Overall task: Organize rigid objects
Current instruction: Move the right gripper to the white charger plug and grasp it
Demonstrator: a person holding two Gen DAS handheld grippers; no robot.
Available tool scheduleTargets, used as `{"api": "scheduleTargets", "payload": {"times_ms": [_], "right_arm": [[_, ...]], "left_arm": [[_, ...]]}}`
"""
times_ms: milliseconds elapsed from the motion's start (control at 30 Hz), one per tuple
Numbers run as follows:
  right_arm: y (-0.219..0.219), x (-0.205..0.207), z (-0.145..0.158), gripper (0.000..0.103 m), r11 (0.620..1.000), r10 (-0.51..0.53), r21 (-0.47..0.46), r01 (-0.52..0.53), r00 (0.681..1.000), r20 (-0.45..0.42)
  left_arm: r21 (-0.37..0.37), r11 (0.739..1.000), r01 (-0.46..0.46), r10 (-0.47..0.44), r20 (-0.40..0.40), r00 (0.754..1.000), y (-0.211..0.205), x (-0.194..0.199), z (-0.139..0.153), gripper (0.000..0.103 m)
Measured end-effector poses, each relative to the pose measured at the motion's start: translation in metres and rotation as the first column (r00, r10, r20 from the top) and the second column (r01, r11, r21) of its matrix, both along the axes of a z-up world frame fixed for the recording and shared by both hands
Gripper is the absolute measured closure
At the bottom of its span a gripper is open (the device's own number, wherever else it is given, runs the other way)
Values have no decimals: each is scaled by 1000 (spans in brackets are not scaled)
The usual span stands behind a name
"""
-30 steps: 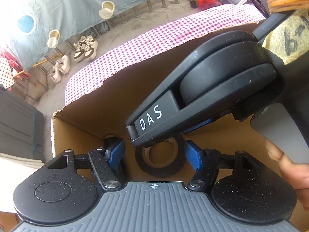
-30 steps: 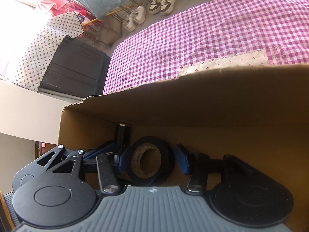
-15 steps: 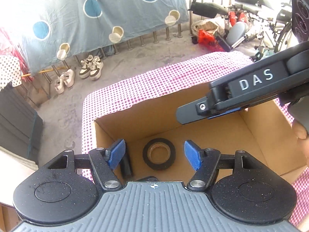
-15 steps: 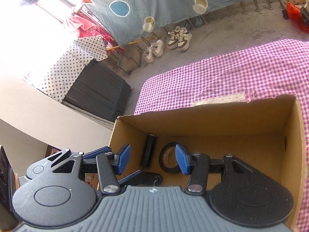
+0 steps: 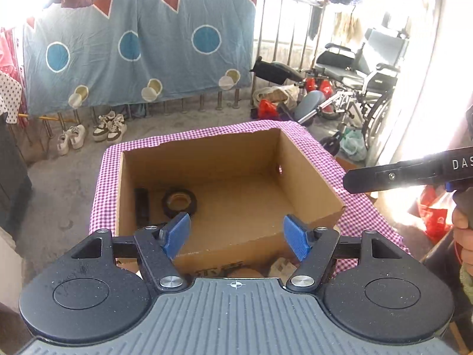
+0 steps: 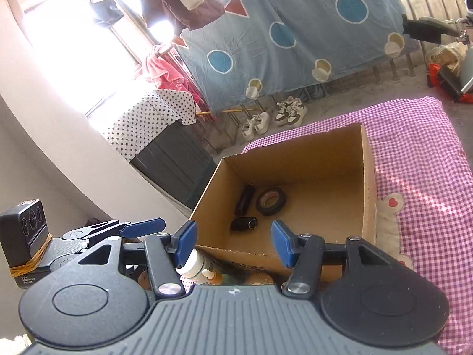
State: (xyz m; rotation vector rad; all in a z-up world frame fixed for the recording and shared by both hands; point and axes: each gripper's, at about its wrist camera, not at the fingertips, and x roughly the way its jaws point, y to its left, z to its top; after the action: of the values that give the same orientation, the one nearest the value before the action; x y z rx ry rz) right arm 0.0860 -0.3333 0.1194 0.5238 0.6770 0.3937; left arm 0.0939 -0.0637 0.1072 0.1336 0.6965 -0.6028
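Both grippers above an open brown cardboard box (image 5: 310, 183) that stands on a counter covered with a pink-and-white checked cloth (image 6: 422, 159). The left gripper (image 5: 235, 236) has its blue-padded jaws spread apart with nothing between them; they have just been opening slightly. The right gripper (image 6: 232, 242) likewise holds its jaws spread and empty, having just been opening; in the left wrist view one of its black fingers enters from the right edge, gripped by a hand (image 5: 462, 236). On the box floor, toward the left corner, lies a black roll of tape (image 6: 270, 201) lying flat, with a black cylindrical object (image 6: 245, 198) just beside it and a second, shorter black cylinder (image 6: 244, 223) near both, closer to the near wall. A white plastic bottle (image 6: 193, 266) lies outside the box against its near wall, below the right gripper's left pad. Beyond the counter, pairs of white sneakers (image 5: 109, 125) stand on the concrete floor beneath a hanging blue patterned sheet (image 5: 139, 47).
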Motion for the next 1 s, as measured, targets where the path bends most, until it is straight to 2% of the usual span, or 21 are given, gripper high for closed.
{"api": "scheduleTargets", "payload": {"times_ms": [100,233,333,400,600,800,867,1000], "right_arm": [[8,-12,-26,45,999,-17,-47,16,999,-35],[20,-8,-62,45,995,-16,-103,5,993,-114],[30,-2,-79,45,986,-9,-166,-14,990,-138],[40,3,-87,45,978,4,-206,-36,989,-151],[58,11,-104,47,945,47,-311,-106,980,-191],[65,28,-118,58,924,80,-346,-163,967,-242],[63,32,-123,68,923,80,-345,-170,962,-261],[60,30,-122,69,926,84,-337,-173,961,-264]], "left_arm": [[1,999,46,-46,8,999,-12,-22,-24,32],[24,996,90,-90,8,996,-34,-39,-61,32],[74,993,87,-89,32,995,-54,-44,-87,35],[82,993,82,-86,37,996,-61,-42,-100,37],[126,990,67,-77,78,994,-74,-29,-119,45],[142,987,73,-87,93,992,-80,-16,-129,50],[144,986,80,-95,98,991,-82,-16,-130,52],[146,985,96,-109,88,990,-87,-19,-133,55]]}}
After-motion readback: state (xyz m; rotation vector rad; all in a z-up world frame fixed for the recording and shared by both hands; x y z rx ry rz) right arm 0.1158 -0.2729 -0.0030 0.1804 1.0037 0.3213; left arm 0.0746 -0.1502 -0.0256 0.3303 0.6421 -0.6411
